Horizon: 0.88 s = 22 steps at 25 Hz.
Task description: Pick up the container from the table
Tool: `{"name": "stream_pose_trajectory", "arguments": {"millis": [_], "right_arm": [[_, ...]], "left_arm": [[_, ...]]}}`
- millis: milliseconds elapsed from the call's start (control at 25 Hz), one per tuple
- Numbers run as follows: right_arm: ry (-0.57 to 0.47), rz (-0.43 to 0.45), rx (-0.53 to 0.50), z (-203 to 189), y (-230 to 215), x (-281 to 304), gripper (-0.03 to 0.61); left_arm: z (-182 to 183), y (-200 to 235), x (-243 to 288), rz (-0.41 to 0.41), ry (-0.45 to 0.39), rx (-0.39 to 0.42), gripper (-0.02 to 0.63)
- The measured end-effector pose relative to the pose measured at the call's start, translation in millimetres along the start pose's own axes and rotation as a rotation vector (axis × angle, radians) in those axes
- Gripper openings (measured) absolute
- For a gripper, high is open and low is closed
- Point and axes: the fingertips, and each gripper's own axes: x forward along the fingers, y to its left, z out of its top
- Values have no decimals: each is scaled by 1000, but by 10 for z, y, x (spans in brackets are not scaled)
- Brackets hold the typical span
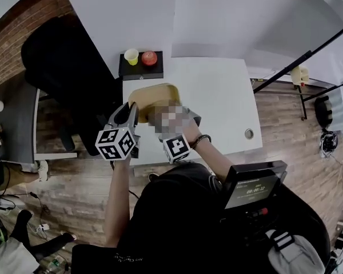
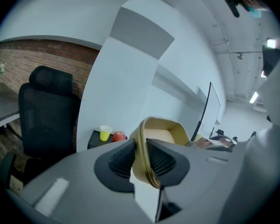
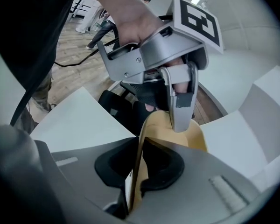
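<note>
A white table point(image 1: 217, 96) stands on a wooden floor point(image 1: 74, 181) before a pale wall, with a brick wall point(image 2: 37, 59) and a black office chair point(image 1: 63, 61) to its left as the head view shows it. At the table's far edge a black tray point(image 1: 138, 73) carries a yellow cup point(image 1: 131, 56) and a red apple point(image 1: 149, 57), side by side and well apart from the work. The container point(image 1: 151, 99), a shallow tan tub with rounded corners, lies over the near left part of the table, between the two hand-held tools. The left gripper point(image 2: 141, 164) is clenched on one stretch of the container's rim: its dark ribbed pads point(image 2: 121, 160) press the thin wall from both sides, and the hollow of the tub opens beyond them. The right gripper point(image 3: 139, 169) is likewise clamped on the opposite rim, the wall standing edge-on between its pads. In the right gripper view the left tool faces the camera across the tub, its jaws reaching down onto the far rim. Whether the container's base touches the tabletop cannot be told from any view. In the head view a mosaic patch hides the right tool's jaws, and only its marker cube point(image 1: 176, 147) and the wrist behind it show there.
</note>
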Motion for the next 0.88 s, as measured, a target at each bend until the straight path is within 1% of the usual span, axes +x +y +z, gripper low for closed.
{"name": "stream_pose_trajectory", "arguments": {"millis": [160, 240, 360, 440, 520, 640, 760, 880], "right_arm": [[20, 12, -33, -54, 49, -23, 38], [13, 36, -35, -30, 62, -45, 40], [11, 59, -53, -17, 91, -59, 43], [6, 76, -46, -1, 173, -43, 49], [-5, 79, -37, 25, 234, -27, 55], [-41, 77, -31, 99, 216, -48, 66], [-59, 85, 11, 125, 257, -73, 105], [-82, 56, 105, 126, 175, -183, 137]], "left_arm": [[-121, 23, 27, 27, 80, 67, 67], [-166, 30, 33, 39, 105, 82, 66], [-201, 24, 41, 50, 120, 75, 50], [-213, 26, 41, 57, 123, 59, 35], [-230, 34, 35, 65, 124, 43, 26], [-258, 57, 36, 81, 127, 43, 23], [-266, 144, 5, 123, 122, 65, 18], [-238, 235, -45, 157, 108, 74, 18]]}}
